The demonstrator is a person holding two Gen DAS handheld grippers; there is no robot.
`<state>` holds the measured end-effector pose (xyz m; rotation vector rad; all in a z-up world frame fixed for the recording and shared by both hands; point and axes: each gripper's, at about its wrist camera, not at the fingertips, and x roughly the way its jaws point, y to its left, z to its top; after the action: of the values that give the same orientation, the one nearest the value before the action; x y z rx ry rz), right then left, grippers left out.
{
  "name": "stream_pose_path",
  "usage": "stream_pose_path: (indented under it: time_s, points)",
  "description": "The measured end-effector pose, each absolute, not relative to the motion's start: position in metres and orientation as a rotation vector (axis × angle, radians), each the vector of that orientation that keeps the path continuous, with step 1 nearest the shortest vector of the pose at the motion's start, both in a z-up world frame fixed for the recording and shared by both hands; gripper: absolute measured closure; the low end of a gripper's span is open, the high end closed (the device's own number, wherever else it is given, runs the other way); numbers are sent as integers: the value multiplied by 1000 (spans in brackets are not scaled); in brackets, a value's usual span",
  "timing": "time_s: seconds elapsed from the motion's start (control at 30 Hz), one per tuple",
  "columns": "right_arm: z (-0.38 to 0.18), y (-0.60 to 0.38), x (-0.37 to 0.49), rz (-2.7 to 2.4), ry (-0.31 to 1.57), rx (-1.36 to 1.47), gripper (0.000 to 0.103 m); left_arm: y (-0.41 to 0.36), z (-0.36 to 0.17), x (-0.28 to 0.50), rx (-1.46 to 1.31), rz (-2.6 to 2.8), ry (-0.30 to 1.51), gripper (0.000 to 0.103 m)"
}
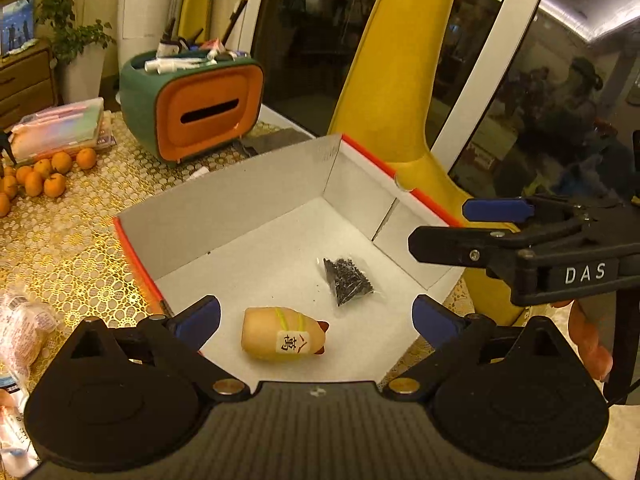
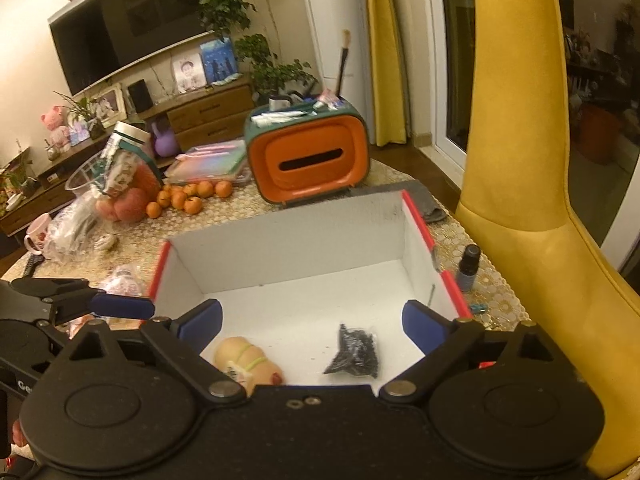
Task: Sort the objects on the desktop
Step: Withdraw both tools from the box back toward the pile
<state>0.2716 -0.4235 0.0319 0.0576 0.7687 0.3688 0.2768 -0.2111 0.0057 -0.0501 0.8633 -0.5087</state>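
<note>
A white cardboard box (image 1: 240, 196) with red outer edges stands open on the table. On its floor lie a tan figurine (image 1: 280, 334) with yellow-green bands and a paper label, and a clear bag of black screws (image 1: 348, 280). My left gripper (image 1: 318, 316) hangs open above the box's near edge, over the figurine, with nothing between its blue pads. My right gripper (image 1: 438, 224) reaches in from the right over the box's side wall. In the right wrist view the right gripper (image 2: 312, 322) is open and holds nothing above the box (image 2: 288, 252), with the figurine (image 2: 244, 360) and the screw bag (image 2: 354, 350) below it.
A green and orange organiser (image 1: 196, 108) stands behind the box. Oranges (image 1: 44, 176) and a plastic case (image 1: 60, 128) lie at the left. Crumpled plastic bags (image 1: 20, 332) sit near the front left. A small dark bottle (image 2: 468, 268) and a yellow chair (image 2: 520, 200) are on the right.
</note>
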Motion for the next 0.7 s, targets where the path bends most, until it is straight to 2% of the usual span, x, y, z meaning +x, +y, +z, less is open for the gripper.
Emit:
stream_pose_path:
  time_s: [0.23,0.7]
  points:
    - [43,-408,250,371,719,67,1,-186,15,255,-79,-495,819,0]
    - [52,-353,210,431,646,37,0,-109,24,201,-136,-423,732,0]
